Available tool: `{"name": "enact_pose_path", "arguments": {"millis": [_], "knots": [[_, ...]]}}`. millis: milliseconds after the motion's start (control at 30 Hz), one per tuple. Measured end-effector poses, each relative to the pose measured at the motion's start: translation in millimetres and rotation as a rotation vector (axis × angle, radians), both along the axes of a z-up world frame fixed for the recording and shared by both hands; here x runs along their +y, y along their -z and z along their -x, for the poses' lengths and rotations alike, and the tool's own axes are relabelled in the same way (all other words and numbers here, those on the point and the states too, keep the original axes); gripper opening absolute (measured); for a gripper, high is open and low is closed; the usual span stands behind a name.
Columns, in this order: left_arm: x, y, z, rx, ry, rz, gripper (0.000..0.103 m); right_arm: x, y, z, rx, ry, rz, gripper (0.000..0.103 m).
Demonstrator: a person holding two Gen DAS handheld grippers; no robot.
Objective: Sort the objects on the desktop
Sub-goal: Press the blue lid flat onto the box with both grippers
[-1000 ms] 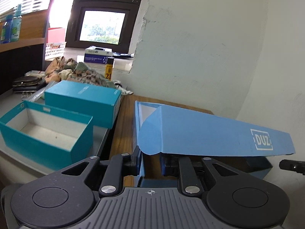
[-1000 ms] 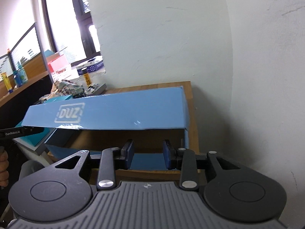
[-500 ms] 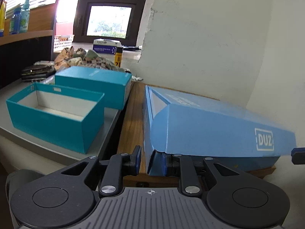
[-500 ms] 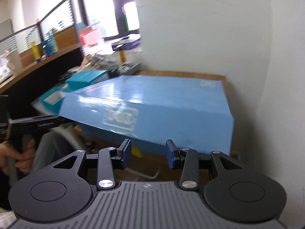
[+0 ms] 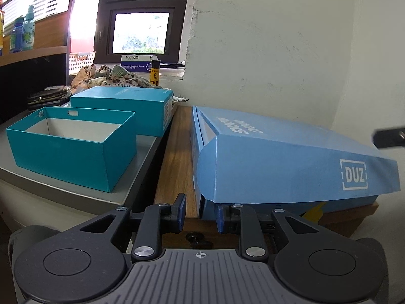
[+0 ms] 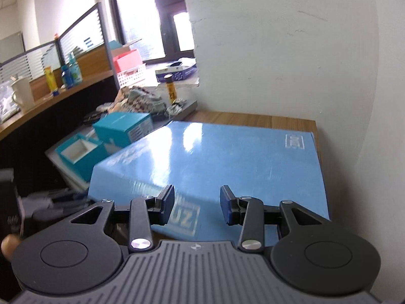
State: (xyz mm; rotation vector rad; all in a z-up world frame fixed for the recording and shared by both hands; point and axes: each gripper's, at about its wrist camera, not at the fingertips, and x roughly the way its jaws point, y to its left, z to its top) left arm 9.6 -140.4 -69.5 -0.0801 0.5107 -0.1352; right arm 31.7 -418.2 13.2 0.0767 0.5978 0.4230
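The left claw point(image 5: 200, 214) is released, its 2 fingers parted, low at the near corner of the blue DUZ box point(image 5: 291, 157), right finger tucked under the lid flap. The right claw point(image 6: 197, 206) hovers above the lid point(image 6: 227, 157), released too. The box lies flat on the wooden worktop point(image 5: 174, 152), lid down, long axis running from the claws toward the wall. Beside it sit 2 teal boxes point(image 5: 73, 141).
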Motion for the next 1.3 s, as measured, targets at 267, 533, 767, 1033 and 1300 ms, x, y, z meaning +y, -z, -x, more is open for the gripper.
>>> {"name": "enact_pose_path", "arguments": {"millis": [267,533,767,1033,1300], "knots": [[-7.2,3.2,6.3,-0.045,0.016,-0.073,0.026,9.0,18.1,-42.0,0.024,0.040,0.038,0.045],[-8.9,4.9,10.8,-0.041,0.033,-0.101,0.026,17.6,36.1,-55.5,0.042,0.036,0.074,0.046],[-9.4,1.7,17.0,-0.036,0.055,-0.108,0.026,20.5,42.9,-56.9,0.058,0.029,0.088,0.050],[-11.0,-1.5,20.0,-0.013,0.092,-0.089,0.026,27.4,45.4,-57.2,0.060,0.011,0.121,0.056],[-9.6,-7.7,20.3,0.008,0.113,-0.049,0.027,28.0,43.8,-58.0,0.071,0.004,0.124,0.057]]}}
